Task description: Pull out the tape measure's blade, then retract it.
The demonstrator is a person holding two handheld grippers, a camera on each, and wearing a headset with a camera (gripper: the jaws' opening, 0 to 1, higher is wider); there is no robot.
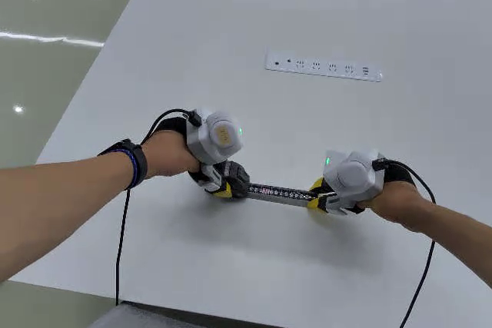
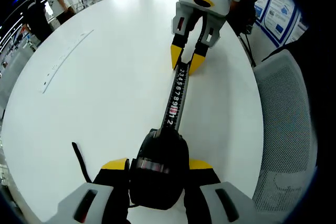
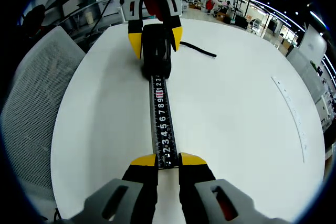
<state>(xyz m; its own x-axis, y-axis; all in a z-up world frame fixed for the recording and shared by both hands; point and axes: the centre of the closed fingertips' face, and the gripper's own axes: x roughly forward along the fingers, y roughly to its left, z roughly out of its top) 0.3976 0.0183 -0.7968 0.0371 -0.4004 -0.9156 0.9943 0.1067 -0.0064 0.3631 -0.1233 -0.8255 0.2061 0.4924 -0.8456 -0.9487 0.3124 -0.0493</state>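
Tape measure (image 2: 157,179) sat on desk (image 1: 307,21), left claw (image 2: 157,164) clamped round it; right claw (image 3: 168,159) closed on tip of blade (image 3: 161,111), partly extended.

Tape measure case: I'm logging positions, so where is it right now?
In the head view, the black case sits near the table's front edge, left of centre, clamped in the left gripper, its blade running right to the right gripper.
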